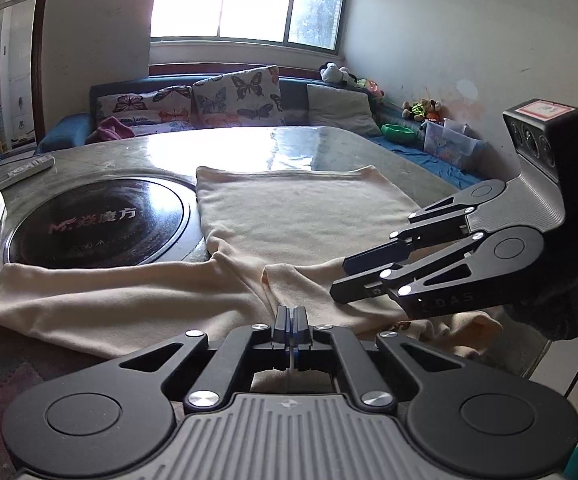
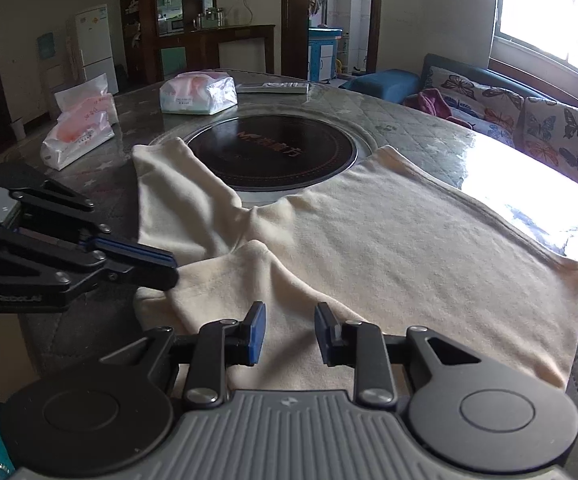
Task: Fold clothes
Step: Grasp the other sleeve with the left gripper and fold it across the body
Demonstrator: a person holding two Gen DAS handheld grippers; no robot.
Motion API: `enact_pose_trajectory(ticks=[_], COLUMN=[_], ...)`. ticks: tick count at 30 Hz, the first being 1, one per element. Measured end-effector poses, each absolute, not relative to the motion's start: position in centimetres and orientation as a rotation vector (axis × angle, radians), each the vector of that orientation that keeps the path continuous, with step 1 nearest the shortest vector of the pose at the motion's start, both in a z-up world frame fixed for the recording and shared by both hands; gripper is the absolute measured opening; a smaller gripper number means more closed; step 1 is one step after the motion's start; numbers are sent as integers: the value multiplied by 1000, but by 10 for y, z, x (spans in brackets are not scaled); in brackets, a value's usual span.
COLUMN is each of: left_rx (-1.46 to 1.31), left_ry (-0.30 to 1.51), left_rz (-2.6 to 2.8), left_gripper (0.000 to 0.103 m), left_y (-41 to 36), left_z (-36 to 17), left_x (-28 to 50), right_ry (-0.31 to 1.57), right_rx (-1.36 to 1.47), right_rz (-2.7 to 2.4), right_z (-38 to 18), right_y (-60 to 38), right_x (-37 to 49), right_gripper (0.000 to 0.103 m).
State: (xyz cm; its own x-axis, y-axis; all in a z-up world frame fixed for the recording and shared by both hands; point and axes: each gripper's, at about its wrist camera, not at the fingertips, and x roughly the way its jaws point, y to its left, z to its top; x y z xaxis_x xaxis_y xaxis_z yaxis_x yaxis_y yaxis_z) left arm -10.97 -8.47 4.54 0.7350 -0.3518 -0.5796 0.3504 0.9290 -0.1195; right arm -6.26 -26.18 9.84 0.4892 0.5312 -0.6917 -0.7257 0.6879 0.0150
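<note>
A cream long-sleeved shirt (image 1: 305,212) lies spread on the round table, its body flat toward the window and one sleeve (image 1: 101,300) stretched out to the left. My left gripper (image 1: 290,318) is shut on a raised crease of the shirt near its front edge. In the right wrist view the same gripper (image 2: 169,266) meets the edge of a fold in the shirt (image 2: 389,248). My right gripper (image 2: 290,332) hovers just above the fabric with its blue pads (image 2: 258,332) apart and nothing pinched. It also enters the left wrist view from the right, as the right gripper (image 1: 339,280).
A black round hob plate (image 2: 273,156) sits in the table's middle, partly under the shirt. Two tissue packs (image 2: 199,94) (image 2: 81,136) and a remote (image 2: 273,87) lie at the far side. A sofa with butterfly cushions (image 1: 233,96) runs under the window.
</note>
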Motion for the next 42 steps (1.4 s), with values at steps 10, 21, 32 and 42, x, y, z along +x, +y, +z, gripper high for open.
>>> enact_pose_trajectory(ticks=[10,21,32,42], left_rx=[-78,-241,-308,-340], left_ry=[645,640,634,493], left_rz=[-217,374,399,108], left_gripper=[6,33,26,5], left_y=[-47,57,75,27], left_z=[51,37,32,85], left_x=[-98,-65,-49,-62], right_ry=[690,679,662,653], right_rx=[-339,-324,-292,-205], right_rz=[847,852,803,701], right_z=[101,109,120,128], right_y=[-240,-241,-259,-299], right_x=[-71,-75,-77,-74], right_gripper=[26,26,26,26])
